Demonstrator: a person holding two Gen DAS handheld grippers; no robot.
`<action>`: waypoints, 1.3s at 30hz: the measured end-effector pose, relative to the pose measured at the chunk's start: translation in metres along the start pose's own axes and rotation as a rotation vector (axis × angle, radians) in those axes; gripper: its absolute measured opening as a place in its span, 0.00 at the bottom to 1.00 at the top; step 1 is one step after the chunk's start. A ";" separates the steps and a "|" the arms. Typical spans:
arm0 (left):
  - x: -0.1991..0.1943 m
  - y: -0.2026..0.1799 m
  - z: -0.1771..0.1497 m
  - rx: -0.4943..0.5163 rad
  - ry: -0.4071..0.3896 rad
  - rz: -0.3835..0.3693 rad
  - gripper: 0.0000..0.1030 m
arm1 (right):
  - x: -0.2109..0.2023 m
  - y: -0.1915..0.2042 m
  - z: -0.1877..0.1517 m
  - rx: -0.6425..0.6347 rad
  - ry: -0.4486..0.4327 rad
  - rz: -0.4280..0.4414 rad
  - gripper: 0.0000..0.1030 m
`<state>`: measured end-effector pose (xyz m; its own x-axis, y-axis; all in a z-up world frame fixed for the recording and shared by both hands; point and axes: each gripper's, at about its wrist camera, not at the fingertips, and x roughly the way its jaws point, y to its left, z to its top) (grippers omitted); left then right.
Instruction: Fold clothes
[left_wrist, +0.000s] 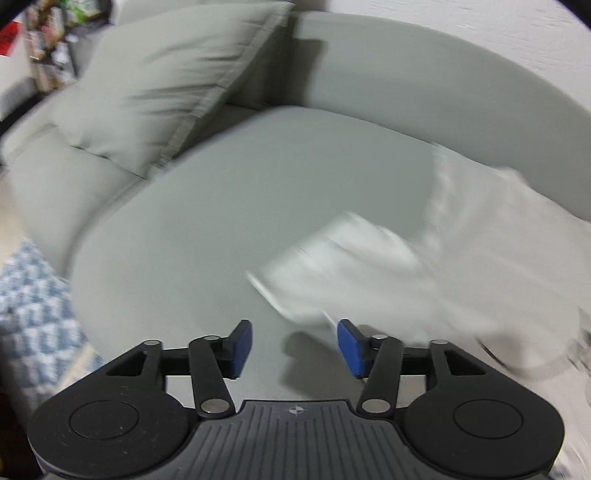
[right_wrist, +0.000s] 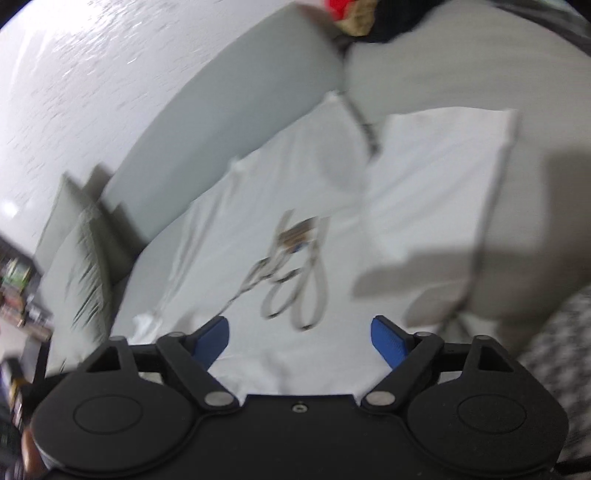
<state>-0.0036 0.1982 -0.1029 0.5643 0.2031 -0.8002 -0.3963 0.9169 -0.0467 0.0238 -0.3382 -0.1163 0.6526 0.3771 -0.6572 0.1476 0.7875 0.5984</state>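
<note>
A white T-shirt (right_wrist: 332, 206) lies spread on a grey sofa seat (left_wrist: 221, 206), with its collar and label (right_wrist: 295, 236) near the middle of the right wrist view. In the left wrist view the shirt (left_wrist: 461, 251) lies at the right, one sleeve (left_wrist: 332, 266) pointing left. My left gripper (left_wrist: 294, 345) is open and empty, just in front of the sleeve's edge. My right gripper (right_wrist: 300, 338) is open and empty, above the shirt near the collar. Both views are motion-blurred.
A grey cushion (left_wrist: 166, 81) leans on the sofa back (left_wrist: 424, 85) at the left. A second cushion (right_wrist: 461, 66) sits at the shirt's far end. A blue patterned rug (left_wrist: 33, 302) lies on the floor. A white wall (right_wrist: 92, 74) is behind the sofa.
</note>
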 end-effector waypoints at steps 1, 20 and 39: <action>0.000 -0.007 -0.006 0.007 0.016 -0.043 0.58 | 0.003 -0.003 0.001 0.002 0.001 -0.020 0.45; -0.020 -0.084 -0.078 0.424 0.219 -0.294 0.58 | 0.007 0.056 -0.050 -0.343 0.260 -0.087 0.28; 0.002 -0.097 0.078 0.295 -0.111 -0.313 0.65 | 0.023 0.076 0.124 -0.129 -0.121 0.083 0.54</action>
<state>0.0923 0.1361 -0.0530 0.7047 -0.0788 -0.7051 0.0205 0.9957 -0.0908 0.1427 -0.3299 -0.0291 0.7446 0.3876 -0.5435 -0.0018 0.8153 0.5790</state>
